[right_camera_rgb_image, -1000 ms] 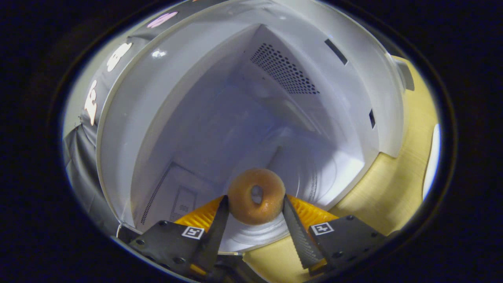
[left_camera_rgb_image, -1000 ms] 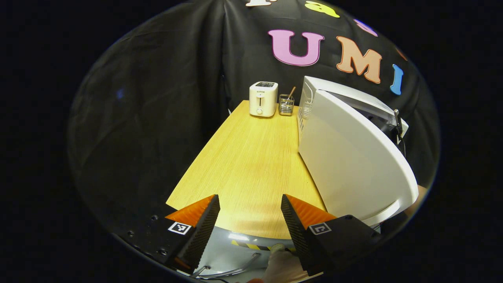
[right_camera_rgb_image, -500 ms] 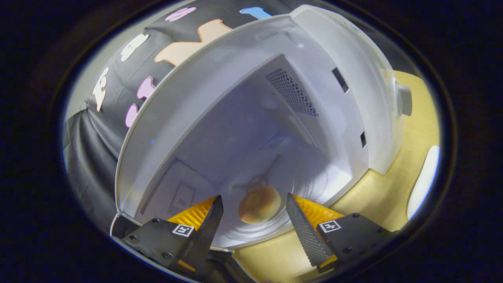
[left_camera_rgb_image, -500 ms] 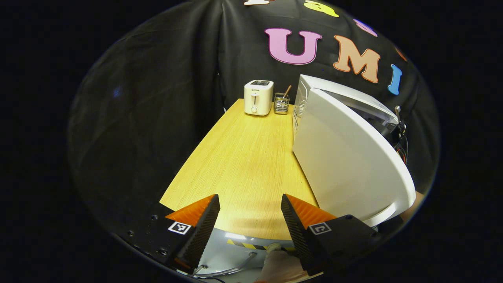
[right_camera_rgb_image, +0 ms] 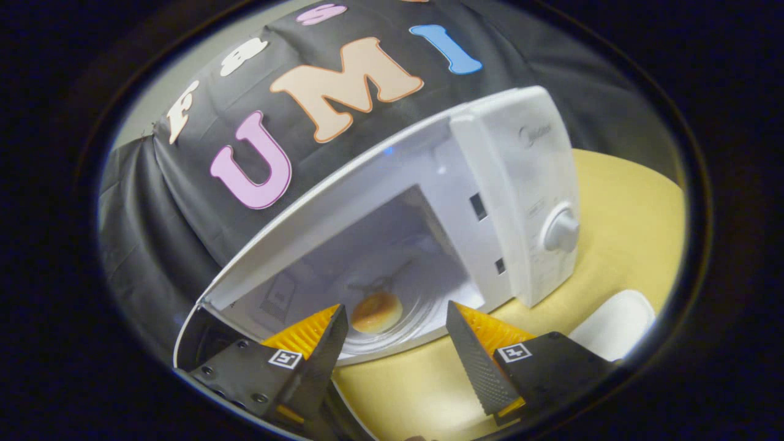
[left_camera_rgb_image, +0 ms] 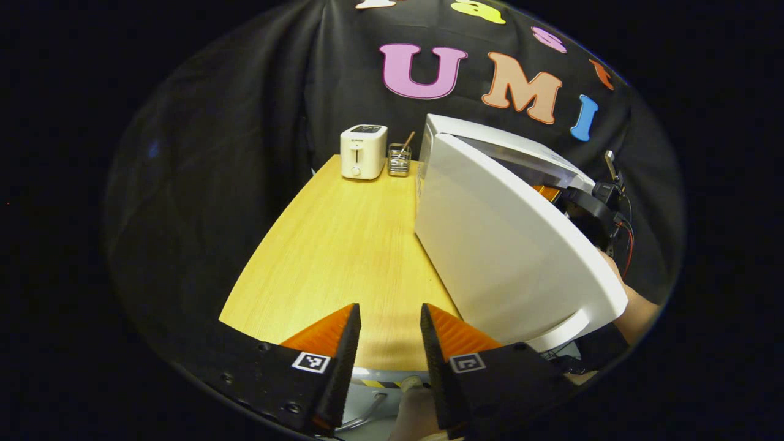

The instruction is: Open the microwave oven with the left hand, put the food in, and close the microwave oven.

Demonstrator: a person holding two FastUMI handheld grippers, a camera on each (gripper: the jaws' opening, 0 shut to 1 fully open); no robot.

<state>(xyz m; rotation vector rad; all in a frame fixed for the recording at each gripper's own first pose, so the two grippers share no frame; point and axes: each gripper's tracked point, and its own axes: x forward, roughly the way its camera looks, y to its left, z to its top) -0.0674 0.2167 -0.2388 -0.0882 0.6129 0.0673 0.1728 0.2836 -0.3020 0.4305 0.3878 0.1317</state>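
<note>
Here the left hand-held gripper (left_camera_rgb_image: 389, 343) hovers over the counter's (left_camera_rgb_image: 343, 245) near edge, its fingers spread with a narrow gap and nothing between them. At its 2 o'clock the microwave's door (left_camera_rgb_image: 496, 257) stands swung open. The right hand-held gripper (right_camera_rgb_image: 392, 343) is spread wide and empty before the microwave (right_camera_rgb_image: 508, 202); the donut (right_camera_rgb_image: 376, 311) lies on the glass turntable inside, at 12 o'clock.

Lower part of the left gripper view: the left gripper (left_camera_rgb_image: 389, 343) has two wedge-shaped fingers with ribbed outer faces and finely textured inner pads, on black housings with small screws and a square black-and-white marker each. Lower part of the right gripper view: the right gripper (right_camera_rgb_image: 395, 343) is built alike. At right in the left gripper view, a black unit trails a red cable.
</note>
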